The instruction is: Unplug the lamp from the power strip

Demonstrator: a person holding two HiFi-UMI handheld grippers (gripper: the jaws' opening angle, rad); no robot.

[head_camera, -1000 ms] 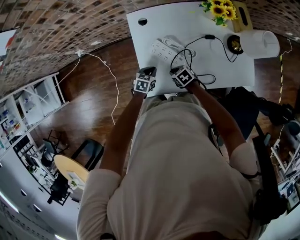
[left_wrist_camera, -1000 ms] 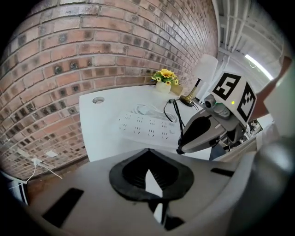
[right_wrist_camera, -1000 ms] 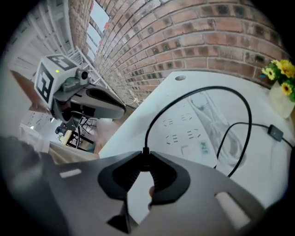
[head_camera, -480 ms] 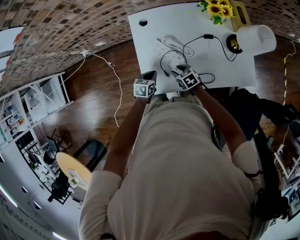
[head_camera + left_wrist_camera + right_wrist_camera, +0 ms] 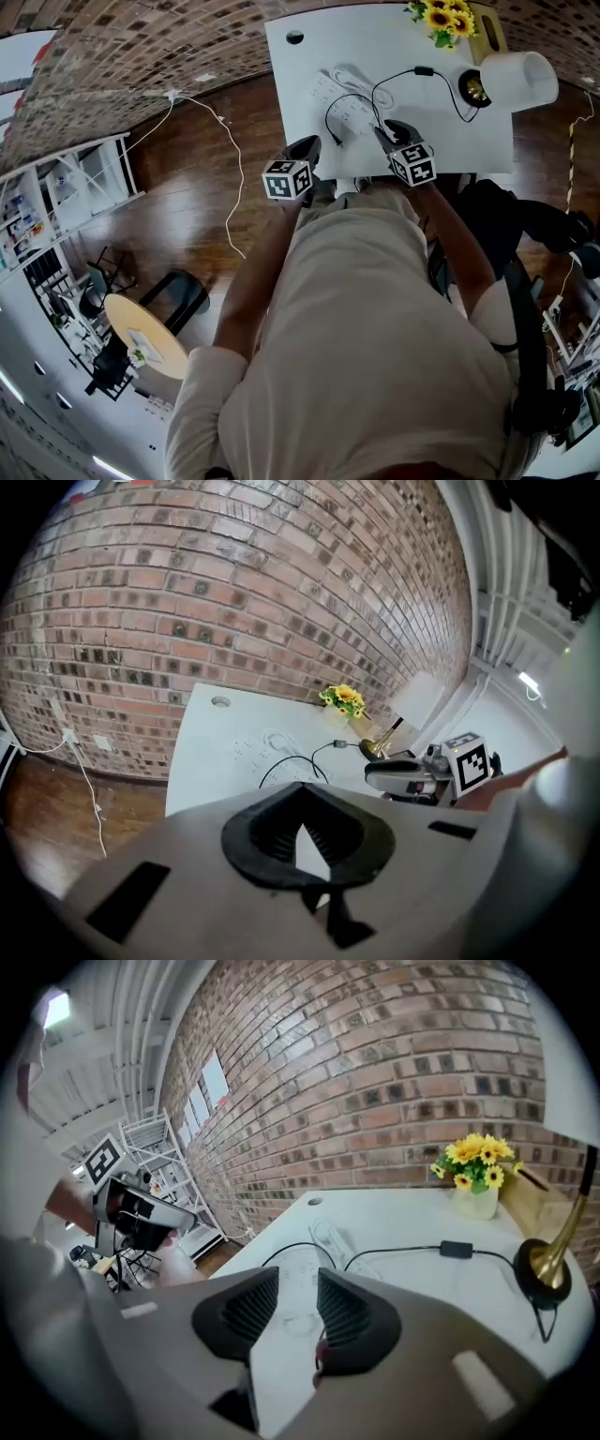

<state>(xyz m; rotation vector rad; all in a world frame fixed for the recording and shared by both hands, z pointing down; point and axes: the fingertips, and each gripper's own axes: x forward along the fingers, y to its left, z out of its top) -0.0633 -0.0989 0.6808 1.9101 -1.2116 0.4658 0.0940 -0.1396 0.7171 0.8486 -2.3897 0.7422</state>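
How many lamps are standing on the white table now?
1. The lamp stands at the far right end of the table, next to the sunflowers, with its black cable lying across the tabletop. The person's body covers the near edge, so something there may be hidden.

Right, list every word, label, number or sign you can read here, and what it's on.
Nothing readable.
Black-and-white square markers, cube of the left gripper and cube of the right gripper: code patterns, no letters.
White plastic power strip: faint marks, too blurred.
White sheets on the brick wall: too small to read.
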